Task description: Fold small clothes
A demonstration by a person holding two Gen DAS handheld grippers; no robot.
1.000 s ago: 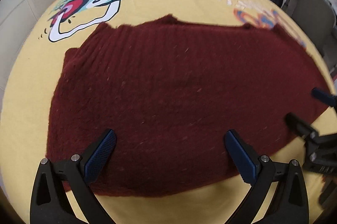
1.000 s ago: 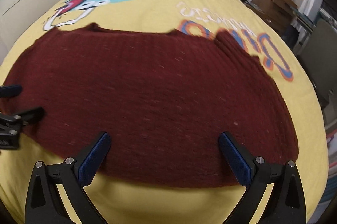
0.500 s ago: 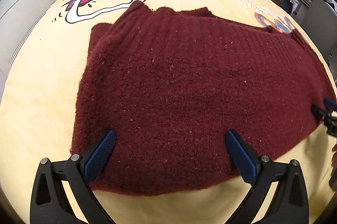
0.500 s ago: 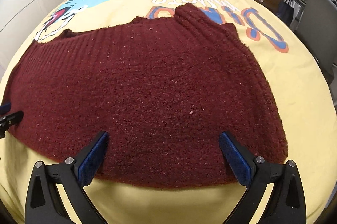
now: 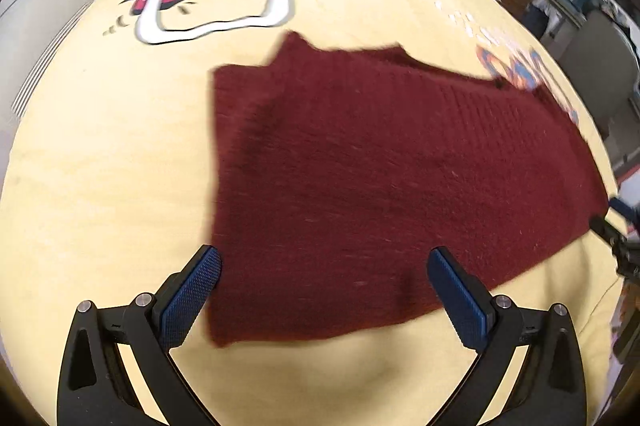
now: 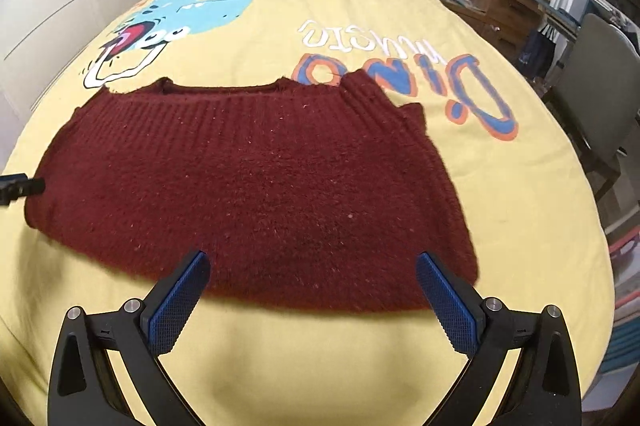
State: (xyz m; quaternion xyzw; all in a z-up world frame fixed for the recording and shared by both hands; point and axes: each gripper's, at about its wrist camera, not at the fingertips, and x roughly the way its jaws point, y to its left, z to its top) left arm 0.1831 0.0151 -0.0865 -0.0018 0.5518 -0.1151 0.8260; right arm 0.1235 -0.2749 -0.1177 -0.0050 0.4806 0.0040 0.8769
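Dark red knitted sweater (image 6: 256,186) lies spread flat on the yellow bedspread (image 6: 500,186) of the bed, neckline toward the far side near the dinosaur print (image 6: 192,6), hem nearest the cameras. Judged soft and limp, fairly thick, moderate weight for its size; the fuzzy knit should give the pads good friction but will sag and stretch if lifted by one point. Best holds, by judgement: pinch the hem edge or a side seam through both layers, one corner per hand, so the fold stays square. Left hand-held gripper (image 5: 324,290) has its jaws wide apart, empty, hovering over the near left corner of the sweater. Right hand-held gripper (image 6: 312,298) likewise spread apart and empty, over the near hem. Compared with half a second ago: left view has shifted so the sweater's left edge now sits at the left finger, with motion blur; right view has drawn back, showing more bedspread beyond the sweater. Sweater shape unchanged, no fold yet made.
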